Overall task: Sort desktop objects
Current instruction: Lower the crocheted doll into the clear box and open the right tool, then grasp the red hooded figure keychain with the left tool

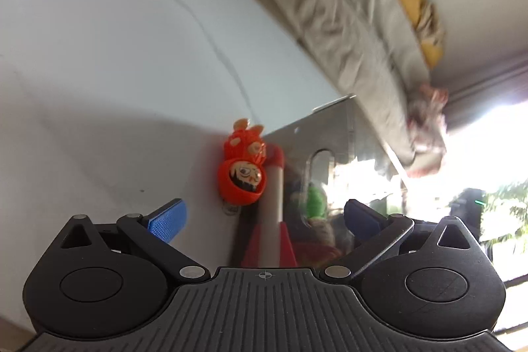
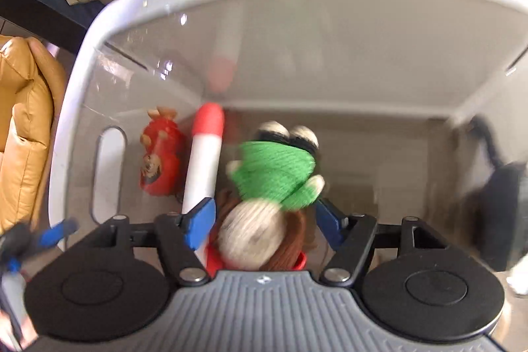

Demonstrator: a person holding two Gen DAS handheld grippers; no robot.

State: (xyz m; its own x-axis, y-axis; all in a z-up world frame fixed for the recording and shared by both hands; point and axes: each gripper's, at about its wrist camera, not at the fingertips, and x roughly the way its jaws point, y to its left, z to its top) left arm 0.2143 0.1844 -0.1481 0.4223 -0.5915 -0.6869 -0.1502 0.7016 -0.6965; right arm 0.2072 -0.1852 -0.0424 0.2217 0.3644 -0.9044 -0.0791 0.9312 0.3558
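Looking into the clear bin (image 2: 79, 108), I see a doll (image 2: 264, 220) and rocket (image 2: 203, 160) filling the gap between my right gripper's (image 2: 264, 220) spread fingers. A red toy (image 1: 242, 167) sits outside the bin wall. My left gripper (image 1: 264, 220) is spread wide and holds nothing.

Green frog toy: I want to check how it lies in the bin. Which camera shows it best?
The right wrist view: the frog sits near centre, seen from above inside the bin, though motion-blurred. The left wrist view shows only a dim green patch through the bin's clear wall.
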